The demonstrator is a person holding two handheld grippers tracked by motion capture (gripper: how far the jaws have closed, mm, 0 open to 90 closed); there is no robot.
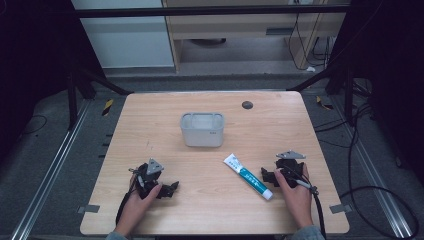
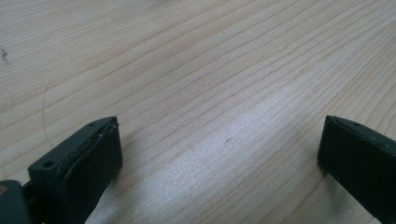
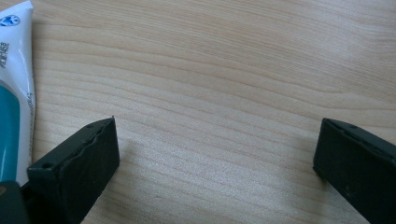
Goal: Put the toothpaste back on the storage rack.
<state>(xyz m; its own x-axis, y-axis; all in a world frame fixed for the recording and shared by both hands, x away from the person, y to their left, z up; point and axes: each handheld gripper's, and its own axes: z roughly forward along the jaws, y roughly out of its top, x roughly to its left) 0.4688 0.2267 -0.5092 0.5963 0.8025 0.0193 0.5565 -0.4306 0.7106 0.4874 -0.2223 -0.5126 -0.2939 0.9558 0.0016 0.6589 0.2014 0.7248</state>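
A white and teal toothpaste tube point(image 1: 248, 176) lies flat on the wooden table point(image 1: 210, 210), cap end toward the front. Its white and teal side point(image 3: 14, 88) runs along the left edge of the right gripper view. My right gripper point(image 1: 270, 175) rests on the table just right of the tube, jaws wide apart with bare wood between them point(image 3: 217, 140). My left gripper point(image 1: 172, 187) sits at the front left, held by a hand, also open over bare wood point(image 2: 219, 144). A grey rectangular bin point(image 1: 202, 129) stands upright in the middle of the table.
A small dark round spot point(image 1: 247, 105) marks the table near its far edge. Cables trail off the right side onto the floor point(image 1: 380, 190). Bare wood lies between the two grippers.
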